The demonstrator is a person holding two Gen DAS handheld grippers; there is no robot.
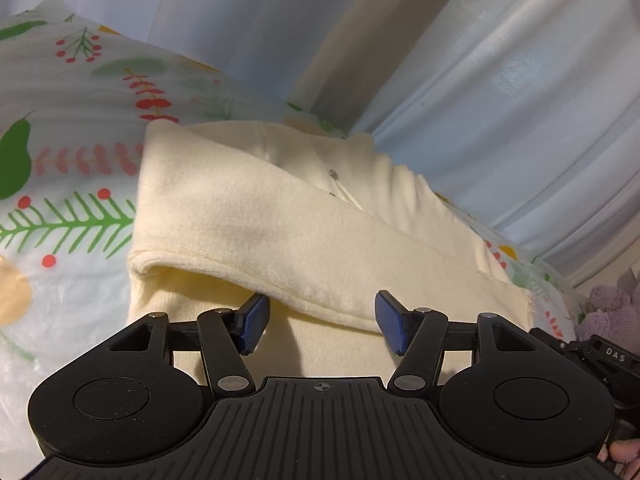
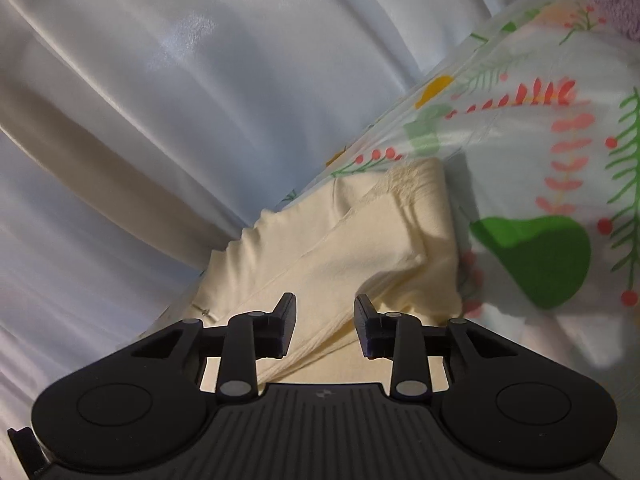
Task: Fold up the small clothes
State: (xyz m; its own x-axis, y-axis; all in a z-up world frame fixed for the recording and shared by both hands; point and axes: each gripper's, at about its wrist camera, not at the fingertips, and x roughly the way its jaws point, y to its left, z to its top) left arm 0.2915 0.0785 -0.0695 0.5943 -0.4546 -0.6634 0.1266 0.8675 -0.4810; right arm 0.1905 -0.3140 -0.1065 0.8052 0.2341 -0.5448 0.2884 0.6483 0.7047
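A cream fleece garment [image 1: 248, 208] lies folded on the floral cloth, its top layer doubled over into a thick rolled edge. My left gripper [image 1: 322, 320] hovers low over that edge, open, with blue pads [image 1: 256, 322] on either side of the fold and clear of it. In the right wrist view the same garment [image 2: 360, 248] shows as a stack of layers with a ribbed hem at the far end. My right gripper [image 2: 325, 326] is open over the layered side edge. The cloth runs between the jaws, and the pads do not press on it.
A plastic sheet printed with green leaves and red berries [image 1: 68, 208] [image 2: 540, 160] covers the surface. White curtains [image 1: 500, 80] [image 2: 160, 80] hang close behind the garment. A fuzzy purple thing [image 1: 608, 308] sits at the right edge, beside a black device body [image 1: 600, 360].
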